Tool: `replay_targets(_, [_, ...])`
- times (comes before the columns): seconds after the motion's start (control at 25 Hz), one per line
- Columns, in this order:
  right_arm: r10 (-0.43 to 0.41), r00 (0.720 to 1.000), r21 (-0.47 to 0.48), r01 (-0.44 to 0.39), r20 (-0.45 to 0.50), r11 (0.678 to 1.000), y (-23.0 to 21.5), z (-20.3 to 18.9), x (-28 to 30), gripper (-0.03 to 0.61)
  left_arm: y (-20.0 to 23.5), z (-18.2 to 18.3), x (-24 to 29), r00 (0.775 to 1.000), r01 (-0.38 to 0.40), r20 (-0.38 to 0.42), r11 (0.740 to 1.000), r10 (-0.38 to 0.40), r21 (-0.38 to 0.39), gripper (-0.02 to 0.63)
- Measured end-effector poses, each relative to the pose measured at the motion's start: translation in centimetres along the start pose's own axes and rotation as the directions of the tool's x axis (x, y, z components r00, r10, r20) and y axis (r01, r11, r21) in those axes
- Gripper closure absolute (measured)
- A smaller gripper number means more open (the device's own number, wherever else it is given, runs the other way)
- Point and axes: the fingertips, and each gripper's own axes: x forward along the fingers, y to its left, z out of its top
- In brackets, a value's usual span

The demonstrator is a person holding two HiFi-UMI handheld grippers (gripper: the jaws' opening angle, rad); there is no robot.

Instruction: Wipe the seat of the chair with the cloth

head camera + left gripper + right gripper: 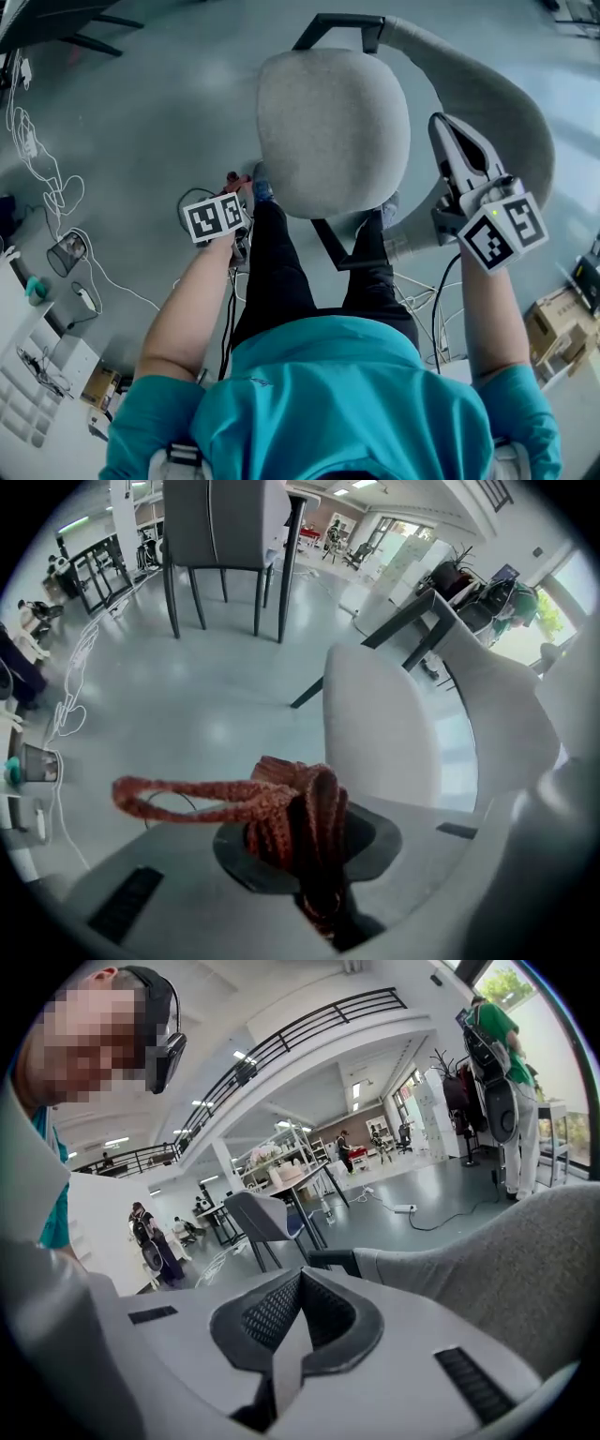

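A: Status, left gripper?
B: Clamped on the cloth. Red-orange knit, bunched between the jaws, one loop sticking out to the left in the left gripper view.
A: Cloth on the seat?
B: No. Held just off the seat's near-left edge, over the grey floor. Touching that edge or not: can't tell from the head view.
A: And right gripper?
B: Jaws pressed together, nothing between them. Up at the right of the seat, pointing away from the person, over the curved backrest. Grey backrest fabric across the lower right of the right gripper view.
A: Anything else close by?
B: Dark-trousered legs right at the seat's near edge. White cables looped on the floor far left, well apart from the chair.
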Motion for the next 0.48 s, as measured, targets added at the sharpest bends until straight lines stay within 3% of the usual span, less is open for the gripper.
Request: replay_targets(0.48, [-0.001,1.0,-0.006,0.001,-0.014,1.0,1.2,0.1,0.4,0.58,-7.1,-3.0,5.8,0.98,0.13,-0.154,0.991,-0.129,-0.001,0.551])
